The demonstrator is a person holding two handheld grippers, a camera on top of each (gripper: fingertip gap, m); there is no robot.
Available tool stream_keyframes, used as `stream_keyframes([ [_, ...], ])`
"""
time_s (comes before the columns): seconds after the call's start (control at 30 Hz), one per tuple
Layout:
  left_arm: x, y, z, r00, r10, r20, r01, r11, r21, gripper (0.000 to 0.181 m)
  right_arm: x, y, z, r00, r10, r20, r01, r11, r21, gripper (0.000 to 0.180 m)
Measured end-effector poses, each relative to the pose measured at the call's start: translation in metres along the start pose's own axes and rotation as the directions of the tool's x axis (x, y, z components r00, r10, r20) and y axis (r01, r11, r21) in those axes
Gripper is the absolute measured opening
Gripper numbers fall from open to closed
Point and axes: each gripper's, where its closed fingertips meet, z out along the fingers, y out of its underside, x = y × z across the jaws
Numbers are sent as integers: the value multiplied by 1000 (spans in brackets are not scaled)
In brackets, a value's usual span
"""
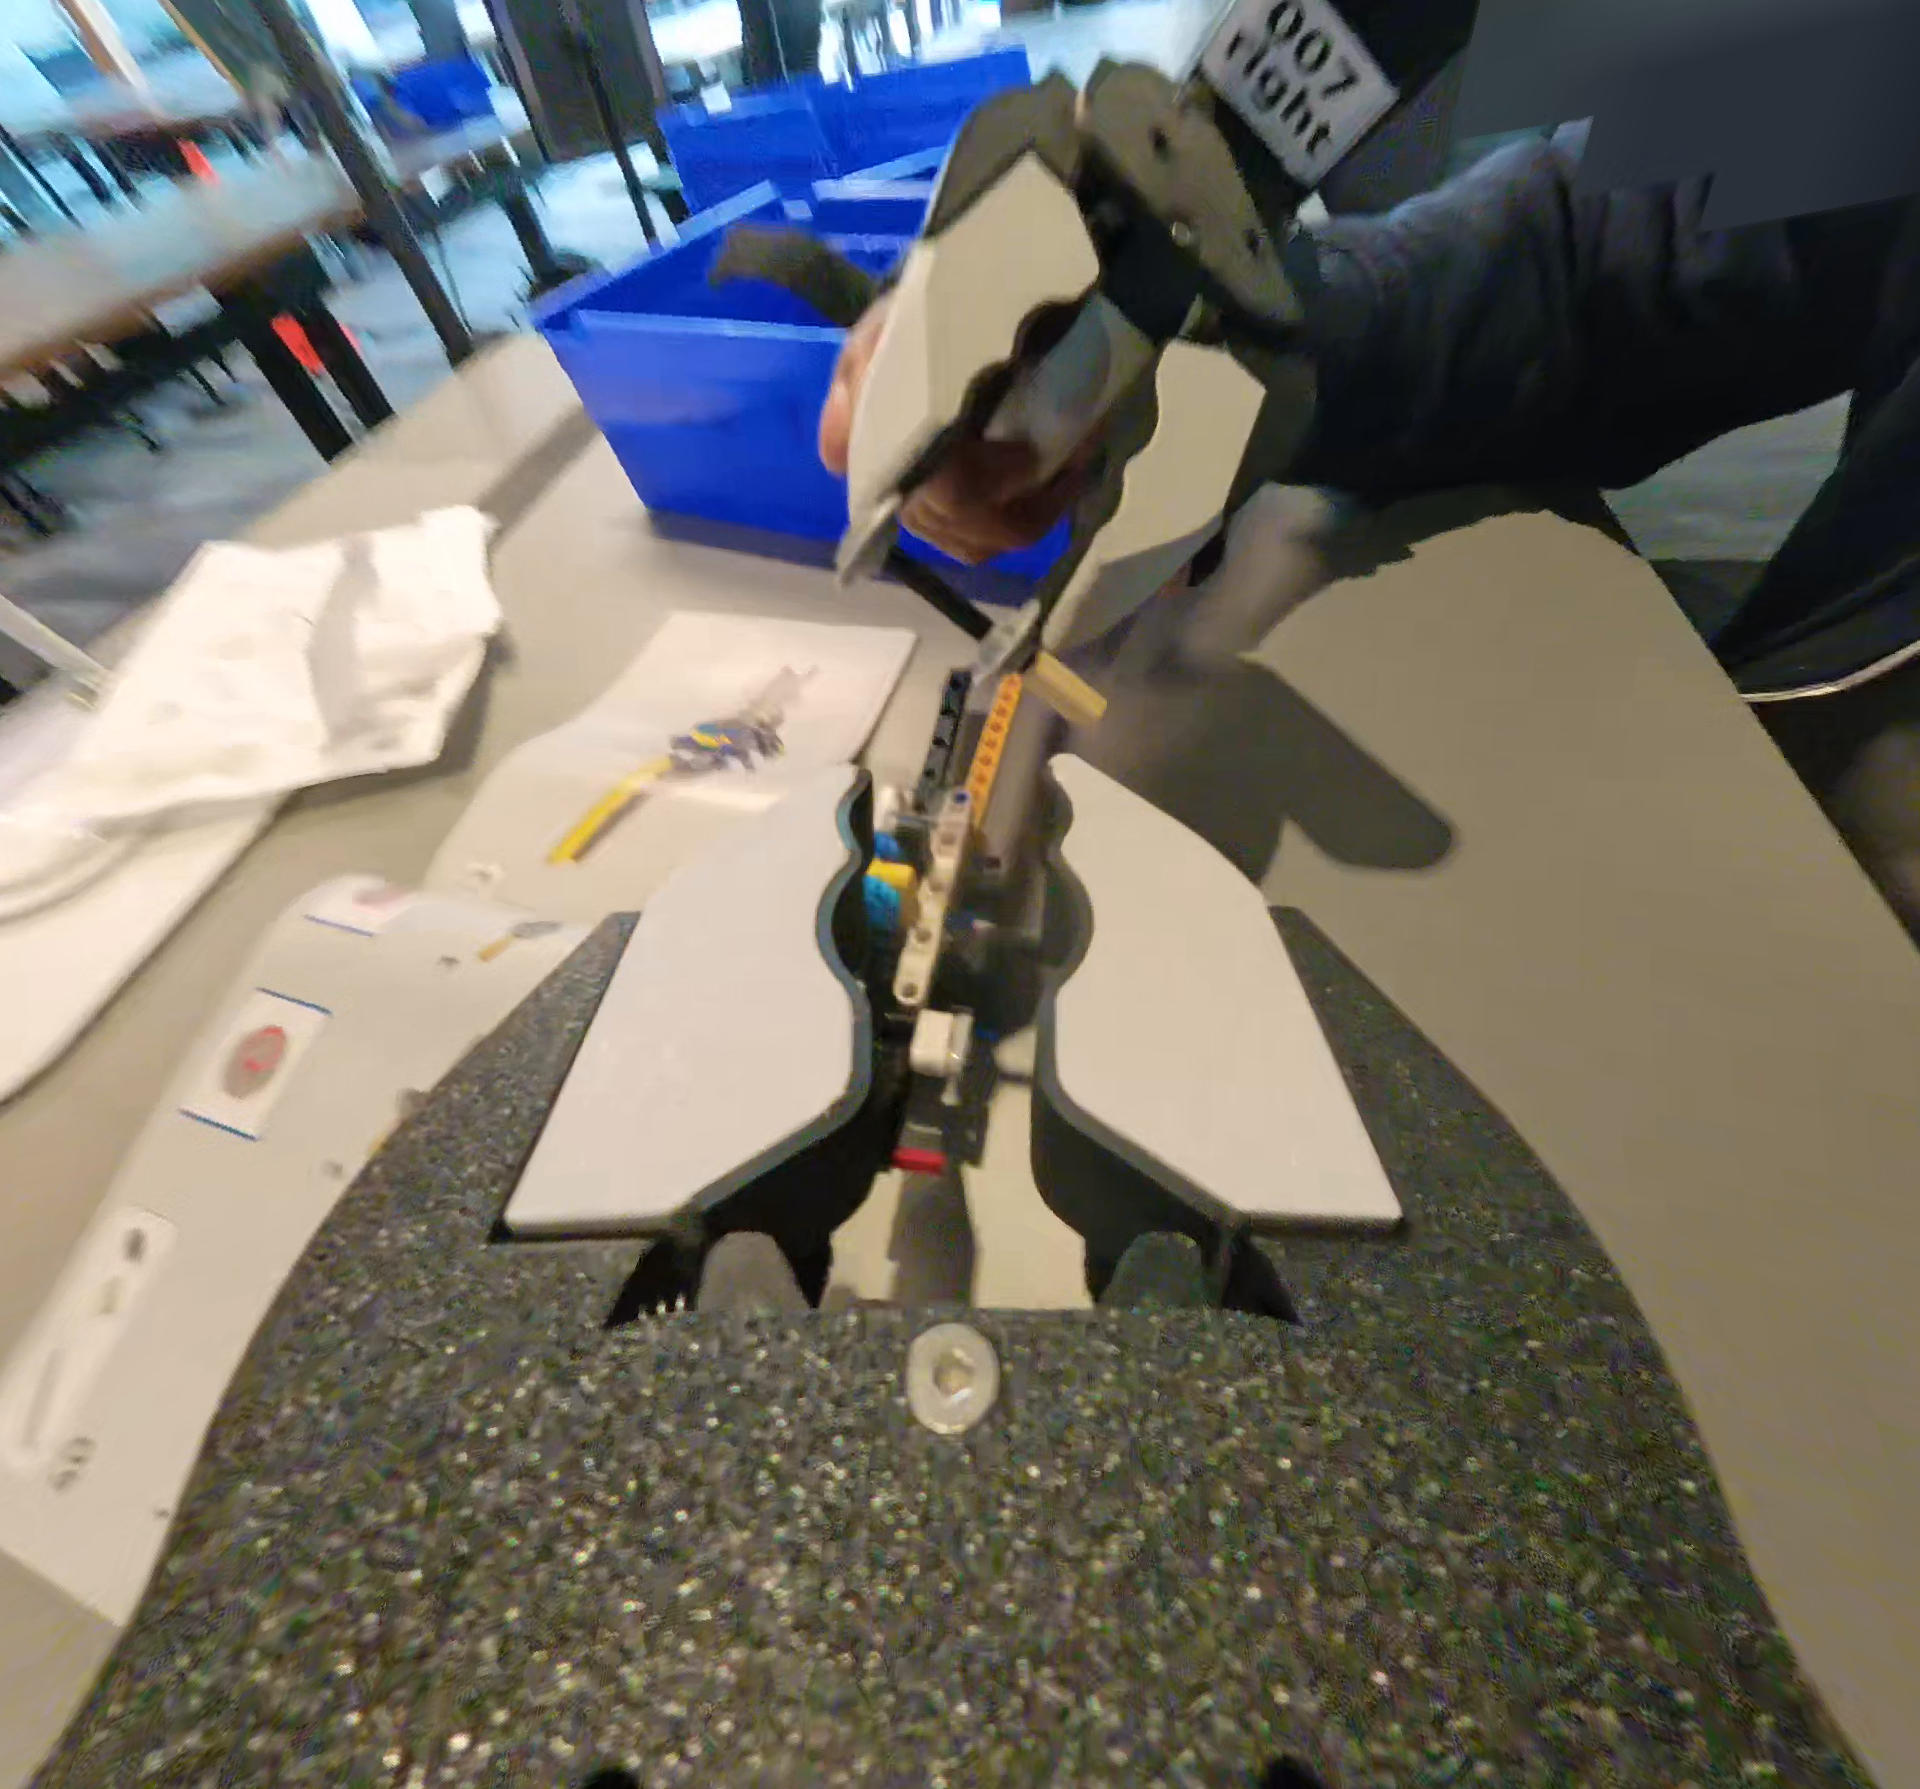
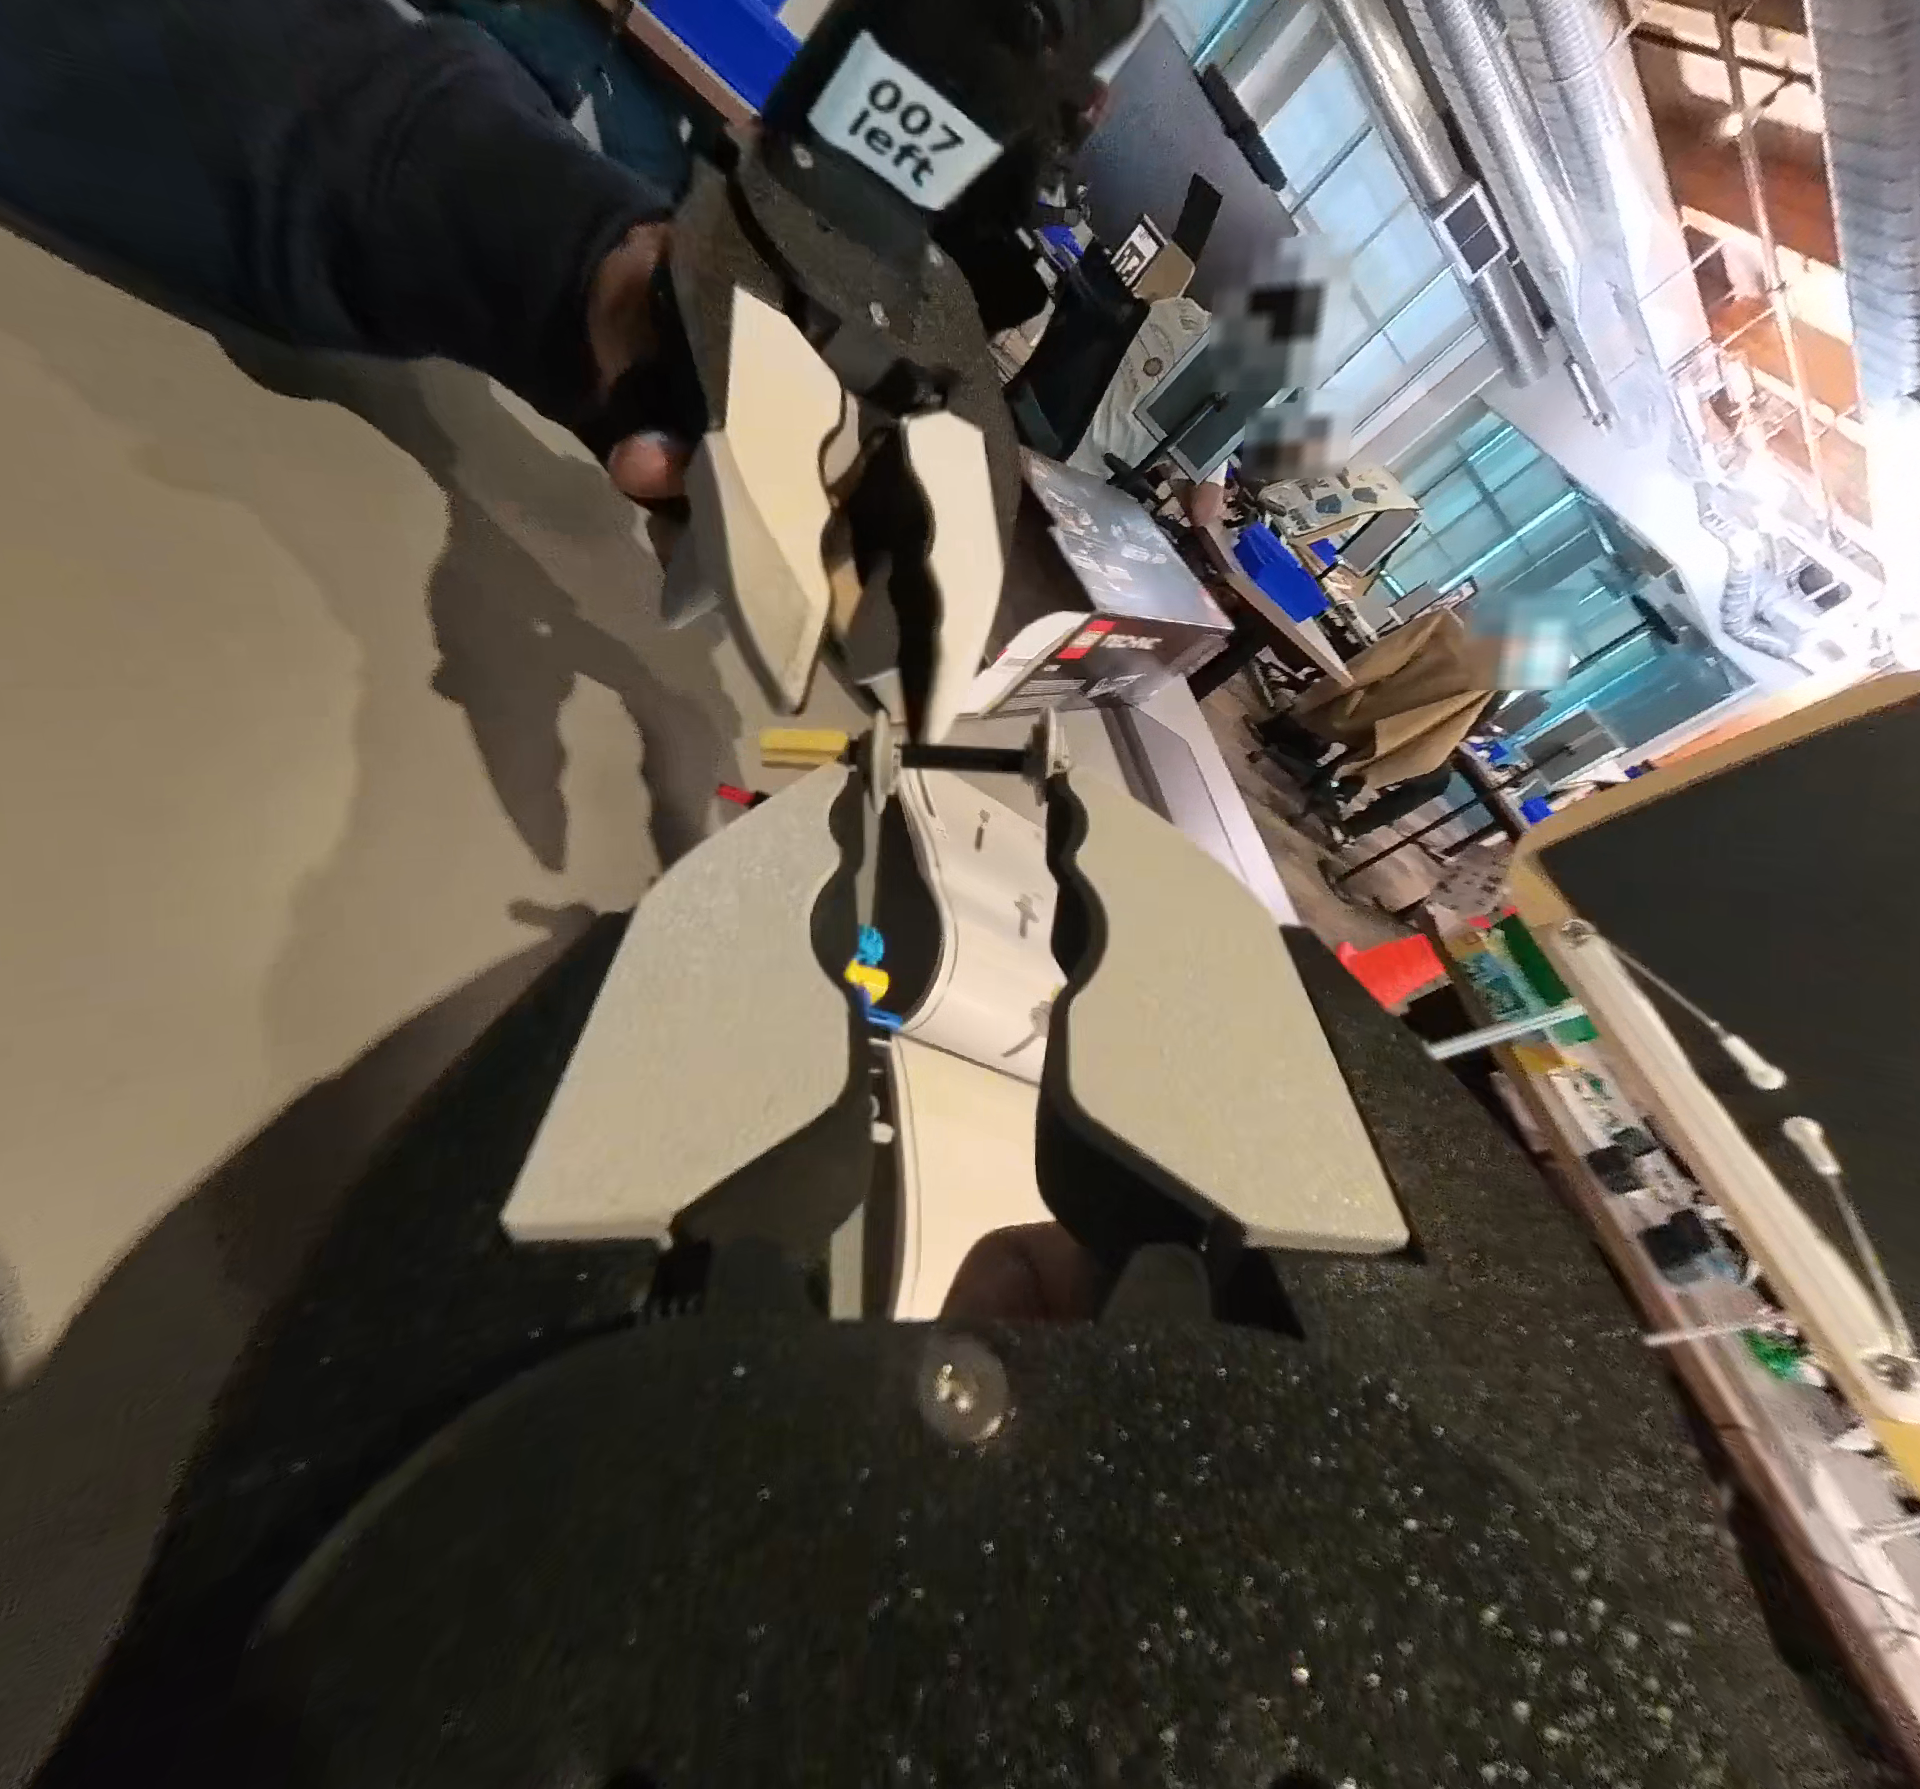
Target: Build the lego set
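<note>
The left gripper (image 1: 951, 918) is clenched around a long lego assembly (image 1: 940, 898) of white, orange and black beams, held above the grey table (image 1: 1507, 804). The right gripper (image 2: 961, 773) pinches a black axle (image 2: 961, 755) with a tan connector (image 2: 800, 745) at one end, right at the assembly's far tip. An open instruction booklet (image 1: 727, 700) lies to the left.

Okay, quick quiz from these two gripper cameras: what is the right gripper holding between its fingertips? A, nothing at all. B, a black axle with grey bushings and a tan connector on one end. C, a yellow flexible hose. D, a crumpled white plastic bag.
B: in the right wrist view the right gripper pinches the black axle with grey bushings, the tan connector at its end.
</note>
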Motion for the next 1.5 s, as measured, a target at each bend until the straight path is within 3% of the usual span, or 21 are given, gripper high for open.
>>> stream_keyframes([
  [0.23, 10, -10, 3, 981, 192, 31, -194, 974, 116, 54, -7, -3, 1, 994, 87, 67, -88, 996, 11, 33],
  [0.4, 15, -20, 3, 941, 323, 101, -335, 931, 147, 60, -14, -8, 2, 988, 101, 115, -103, 995, 15, 34],
  [0.73, 26, -19, 6, 908, 408, 92, -418, 897, 145, 56, -22, -11, 3, 982, 110, 156, -115, 993, 21, 34],
  [1.5, 26, -22, 7, 891, 432, 142, -450, 881, 147, 56, -22, -18, 0, 981, 105, 164, -115, 992, 56, 39],
])
